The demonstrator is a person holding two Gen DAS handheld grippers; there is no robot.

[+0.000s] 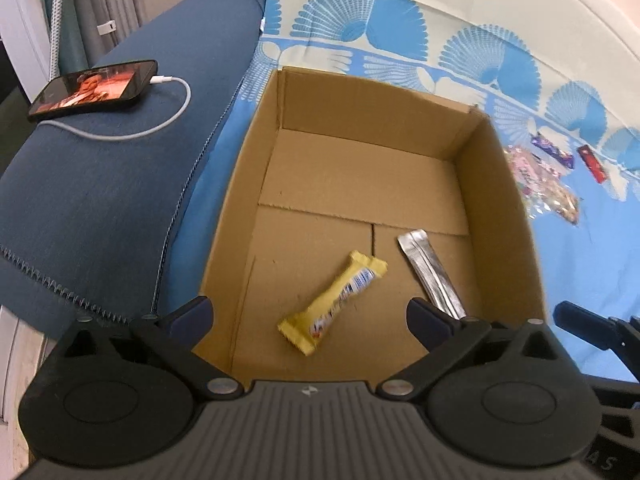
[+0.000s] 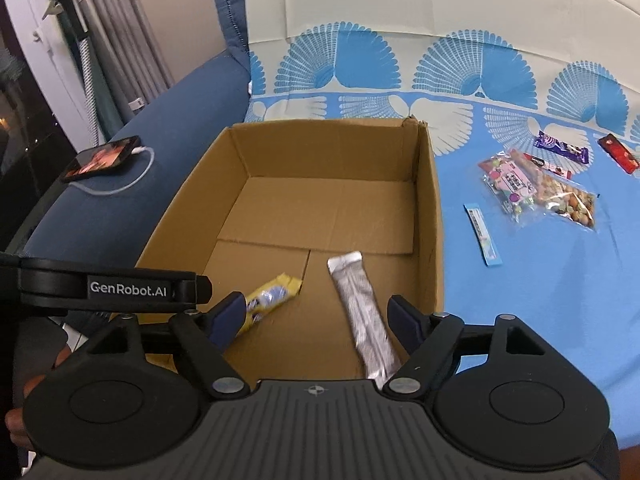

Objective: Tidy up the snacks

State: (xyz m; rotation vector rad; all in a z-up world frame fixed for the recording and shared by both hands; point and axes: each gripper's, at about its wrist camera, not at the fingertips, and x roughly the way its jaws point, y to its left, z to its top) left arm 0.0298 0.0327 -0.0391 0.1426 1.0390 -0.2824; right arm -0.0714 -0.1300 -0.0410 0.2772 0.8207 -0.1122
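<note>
An open cardboard box [image 1: 376,92] [image 2: 328,148] stands on a blue patterned sheet. On its floor lie a yellow snack bar [image 1: 336,300] [image 2: 272,292] and a silver sachet [image 1: 432,276] [image 2: 364,312]. My left gripper [image 1: 310,314] hangs open above the yellow bar, pads apart from it. My right gripper [image 2: 316,312] is open over the box's near edge, the sachet lying loose below its right finger. Right of the box, on the sheet, lie a purple bar [image 2: 562,148], a red bar [image 2: 618,152], a clear candy bag [image 2: 512,184], a nut bag [image 2: 568,200] and a blue stick pack [image 2: 482,234].
A phone [image 1: 92,88] [image 2: 104,158] on a white charging cable [image 1: 176,112] rests on the dark blue sofa arm [image 1: 100,200] left of the box. The left gripper's body [image 2: 120,286] reaches in at the left of the right wrist view. Curtains hang at the far left.
</note>
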